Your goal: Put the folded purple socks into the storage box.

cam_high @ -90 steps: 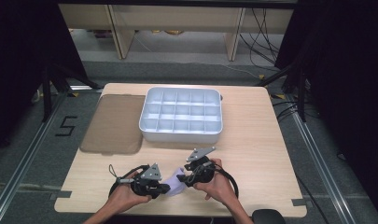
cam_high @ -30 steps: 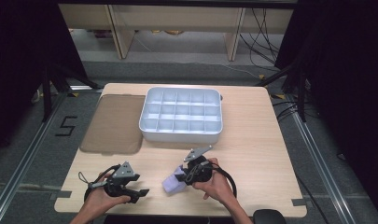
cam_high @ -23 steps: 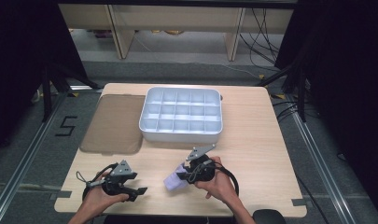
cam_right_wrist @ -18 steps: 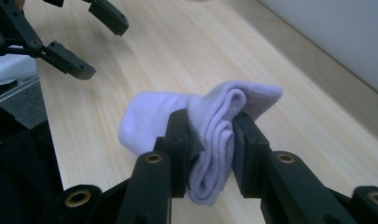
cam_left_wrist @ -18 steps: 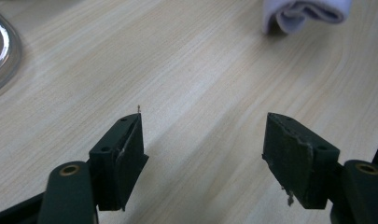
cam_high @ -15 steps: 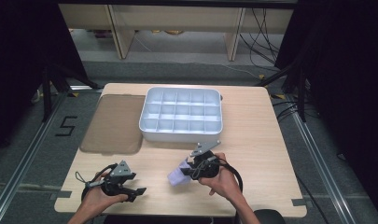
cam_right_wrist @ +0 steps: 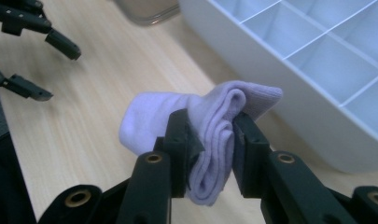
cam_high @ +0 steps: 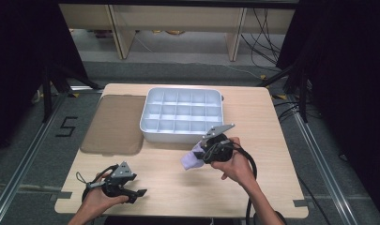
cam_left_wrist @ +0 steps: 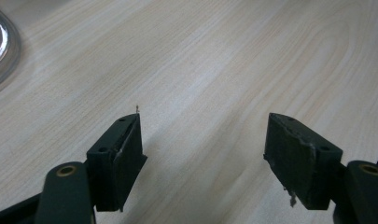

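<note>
Right now the folded lilac sock (cam_right_wrist: 210, 128) is pinched between the jaws of the right gripper (cam_right_wrist: 210, 149), its folded bundle running up through the jaws and its rounded end sticking out past them, held just above the table (cam_high: 169, 187) and just short of the near wall of the white divided tray (cam_high: 145, 124). Seen from above, the sock (cam_high: 191, 159) hangs on the left side of the right gripper (cam_high: 207, 151), and the tray's nearest row of compartments lies directly ahead and slightly up from it, so my judgement is that the coming move is a short carry forward over that wall. The left gripper (cam_high: 133, 193) sits well apart at the table's near left corner, its jaws spread wide over bare wood (cam_left_wrist: 200, 70) and holding nothing. Beside the tray's left edge lies the brown lid (cam_high: 113, 124), flat.
</note>
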`<state>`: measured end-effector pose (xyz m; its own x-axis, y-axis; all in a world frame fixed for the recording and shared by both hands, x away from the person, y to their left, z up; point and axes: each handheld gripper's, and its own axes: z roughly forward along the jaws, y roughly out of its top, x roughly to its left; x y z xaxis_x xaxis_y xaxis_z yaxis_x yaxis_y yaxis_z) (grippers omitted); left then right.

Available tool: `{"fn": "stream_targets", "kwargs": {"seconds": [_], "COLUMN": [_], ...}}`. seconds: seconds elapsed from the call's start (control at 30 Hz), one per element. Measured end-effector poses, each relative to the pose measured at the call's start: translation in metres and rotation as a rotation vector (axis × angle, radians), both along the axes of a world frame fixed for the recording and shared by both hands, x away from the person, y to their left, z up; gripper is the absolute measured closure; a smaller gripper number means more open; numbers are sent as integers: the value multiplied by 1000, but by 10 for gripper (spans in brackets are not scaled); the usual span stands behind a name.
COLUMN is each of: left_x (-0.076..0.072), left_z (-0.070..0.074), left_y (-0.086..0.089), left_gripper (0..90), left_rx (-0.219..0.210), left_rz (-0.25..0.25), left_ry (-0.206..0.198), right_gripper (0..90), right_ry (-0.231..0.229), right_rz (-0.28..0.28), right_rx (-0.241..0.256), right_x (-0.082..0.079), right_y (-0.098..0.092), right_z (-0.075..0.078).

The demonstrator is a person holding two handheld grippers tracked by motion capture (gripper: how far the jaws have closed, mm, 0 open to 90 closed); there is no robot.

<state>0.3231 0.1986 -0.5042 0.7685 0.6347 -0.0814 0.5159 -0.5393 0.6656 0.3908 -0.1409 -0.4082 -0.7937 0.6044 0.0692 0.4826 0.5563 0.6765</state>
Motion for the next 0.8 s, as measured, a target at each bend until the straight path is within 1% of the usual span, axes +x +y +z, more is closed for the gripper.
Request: {"fn": "stream_targets", "kwargs": {"seconds": [0.03,0.07,0.1,0.13,0.17,0.2,0.23,0.27,0.3,0.33,0.37,0.4,0.43,0.47,0.5,0.53,0.57,0.6,0.63,0.67,0.7,0.73,0.77,0.8], "left_x": [0,0,0,-1,-1,-1,-1,-1,-1,0,-1,0,0,0,0,1,1,0,0,0,0,1,1,1], "left_z": [0,0,0,0,0,0,0,0,0,1,1,1,1,0,0,0,0,0,0,0,0,0,0,0], "left_y": [0,0,-1,-2,-2,-2,-2,-3,-2,-1,-1,-1,-1,-2,-1,-1,-1,-2,-2,-2,-2,-1,-1,-1], "left_gripper": [274,271,268,265,263,261,260,259,259,257,252,249,248,248,248,248,248,248,248,248,248,248,248,248], "left_rx": [-1,6,7,5,-4,-3,-7,-12,-2,8,-5,-4,-2,-12,6,9,10,-3,1,-2,-1,16,8,8], "left_rz": [-6,-14,-18,-6,-10,-15,-11,-5,-3,-14,-10,-15,-17,-9,-7,-10,-15,-13,-15,-13,-14,-20,-15,-20], "left_ry": [-5,-10,-15,-11,-6,-6,-7,-10,-17,-27,-13,-21,-21,-22,-24,-26,-29,-25,-23,-23,-23,-30,-28,-21], "right_gripper": [712,712,712,712,712,712,712,712,712,712,712,712,712,712,712,712,712,712,712,712,712,712,712,712], "right_ry": [6,-3,-12,-21,-27,-38,-35,-44,-39,-47,-49,-61,-54,-61,-59,-47,-57,-62,-49,-47,-34,-38,-43,-42], "right_rz": [1,-13,-14,-25,-32,-25,-37,-33,-42,-54,-53,-57,-67,-73,-83,-94,-95,-112,-118,-137,-139,-147,-146,-152], "right_rx": [-10,-1,-5,-10,-15,-21,-12,-18,-25,-19,-28,-24,-34,-29,-36,-43,-50,-46,-57,-48,-51,-52,-56,-57], "right_x": [2,4,7,9,11,15,16,19,22,23,26,29,30,32,34,35,38,40,42,44,47,49,52,55], "right_y": [-3,-4,-7,-9,-11,-13,-14,-17,-19,-20,-22,-23,-25,-25,-27,-28,-30,-30,-33,-33,-34,-35,-36,-37], "right_z": [5,8,11,15,19,23,25,29,32,35,38,40,43,44,46,49,50,50,53,53,55,55,56,57]}}
